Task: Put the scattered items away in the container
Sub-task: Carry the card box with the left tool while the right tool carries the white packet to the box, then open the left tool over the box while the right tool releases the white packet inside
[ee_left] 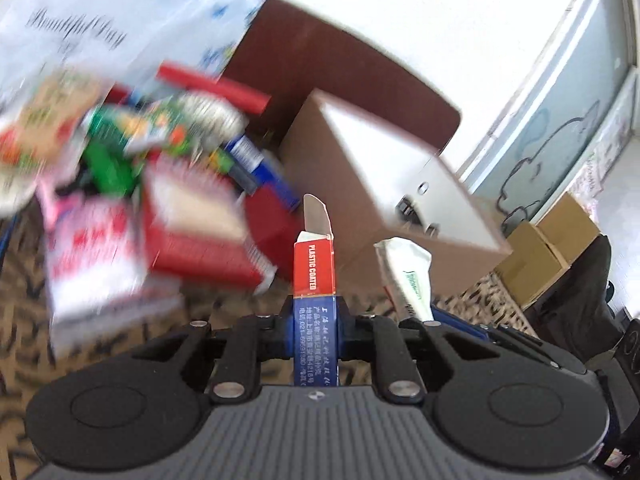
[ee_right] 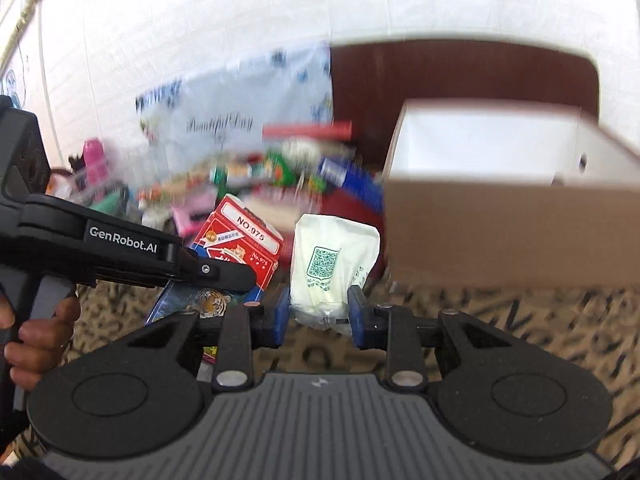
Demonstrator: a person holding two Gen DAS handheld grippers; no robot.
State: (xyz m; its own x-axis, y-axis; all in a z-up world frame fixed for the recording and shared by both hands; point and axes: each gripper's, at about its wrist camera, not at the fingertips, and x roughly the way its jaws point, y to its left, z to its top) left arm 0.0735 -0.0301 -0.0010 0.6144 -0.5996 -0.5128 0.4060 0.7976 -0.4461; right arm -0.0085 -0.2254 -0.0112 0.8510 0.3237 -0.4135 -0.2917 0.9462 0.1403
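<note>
Left tongs [ee_left: 316, 316] grip a card box [ee_left: 315, 280] edge-on, long axis pointing forward. Right tongs [ee_right: 319, 306] clamp a white packet [ee_right: 334, 256], upright. Cardboard container [ee_right: 500, 184] stands ahead-right, rim near; clutter pile [ee_left: 152, 168] ahead-left.

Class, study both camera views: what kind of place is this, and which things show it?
Probably a room in a home: a patterned carpet underfoot, a white brick-patterned wall, and household packets heaped beside an open cardboard box.
</note>
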